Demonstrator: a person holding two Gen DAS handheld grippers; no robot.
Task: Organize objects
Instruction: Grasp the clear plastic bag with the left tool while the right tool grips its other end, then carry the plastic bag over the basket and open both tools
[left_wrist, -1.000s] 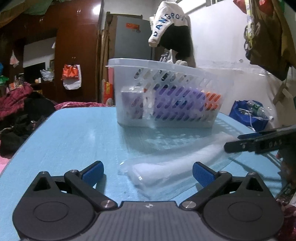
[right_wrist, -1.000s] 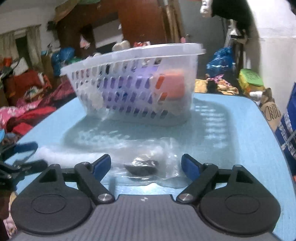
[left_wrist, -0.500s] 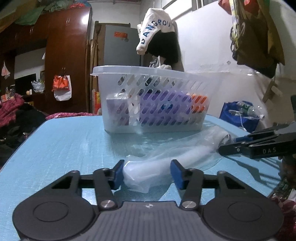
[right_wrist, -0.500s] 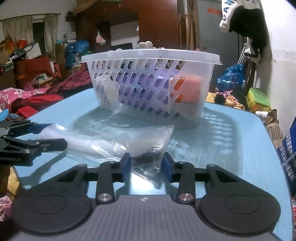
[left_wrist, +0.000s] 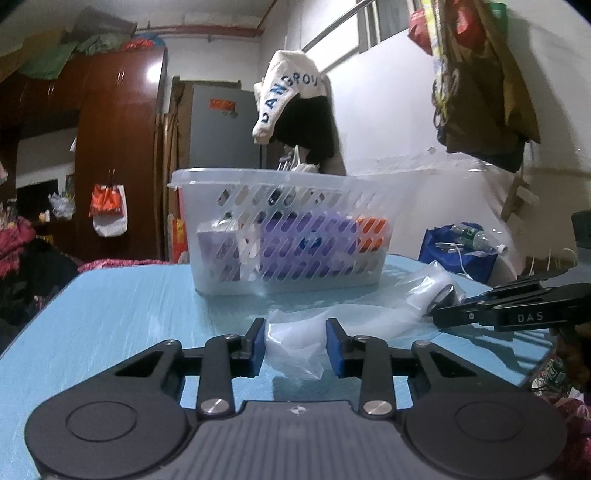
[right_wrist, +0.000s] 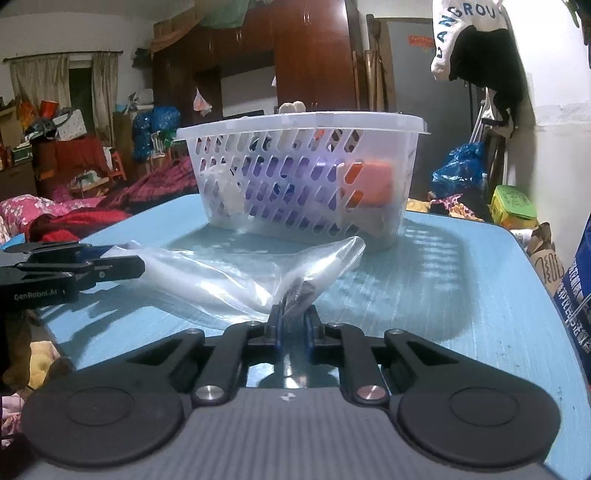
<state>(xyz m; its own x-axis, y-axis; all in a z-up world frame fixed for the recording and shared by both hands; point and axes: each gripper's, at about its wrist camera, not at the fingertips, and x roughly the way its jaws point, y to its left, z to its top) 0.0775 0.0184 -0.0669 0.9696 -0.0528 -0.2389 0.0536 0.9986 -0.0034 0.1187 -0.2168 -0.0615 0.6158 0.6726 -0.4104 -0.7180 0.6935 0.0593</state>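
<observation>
Both claws, spread a second ago, have clenched: our left claw (left_wrist: 295, 345) and right claw (right_wrist: 293, 321) grasp opposite ends of the plastic bag (right_wrist: 236, 275), lifting off the surface (right_wrist: 424, 280) before the basket (right_wrist: 306, 177); transfer likely follows.

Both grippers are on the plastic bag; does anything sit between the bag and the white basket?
Nothing visible does. Bare blue table separates the plastic bag from the basket behind it; only the basket's near wall must be cleared.
</observation>
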